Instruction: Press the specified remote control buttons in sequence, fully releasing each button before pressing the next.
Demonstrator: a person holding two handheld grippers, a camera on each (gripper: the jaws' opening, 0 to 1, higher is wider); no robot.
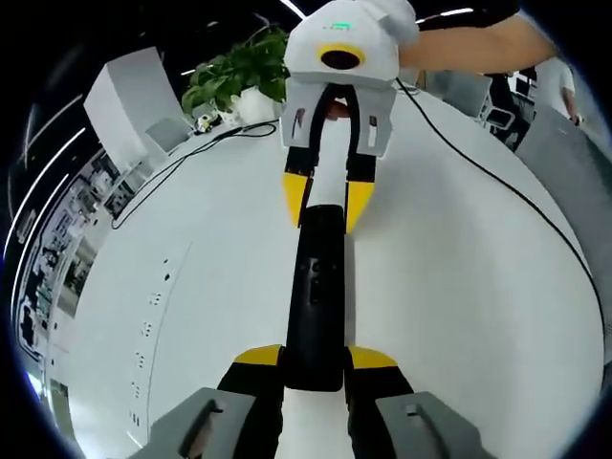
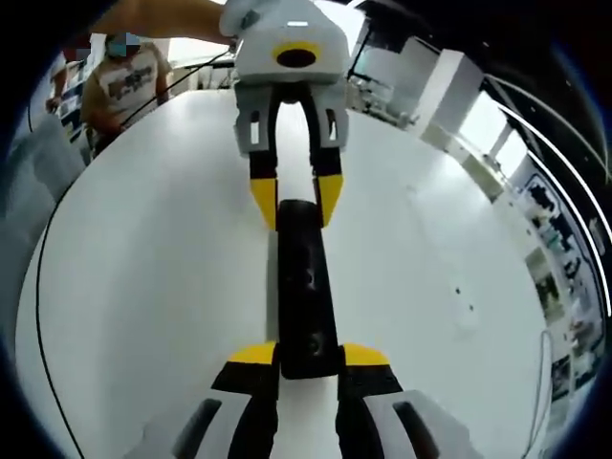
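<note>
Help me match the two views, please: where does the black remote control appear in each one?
Left gripper view: the black remote control runs up the centre, from the left gripper to the right gripper.
Right gripper view: the remote again runs up the centre.
Shared landmark: the white table.

Potted plant (image 1: 239,72), black cable (image 1: 497,177)

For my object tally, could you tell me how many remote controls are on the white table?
1. The black remote control lies lengthwise mid-table, held at opposite ends by the left gripper and right gripper.
</note>
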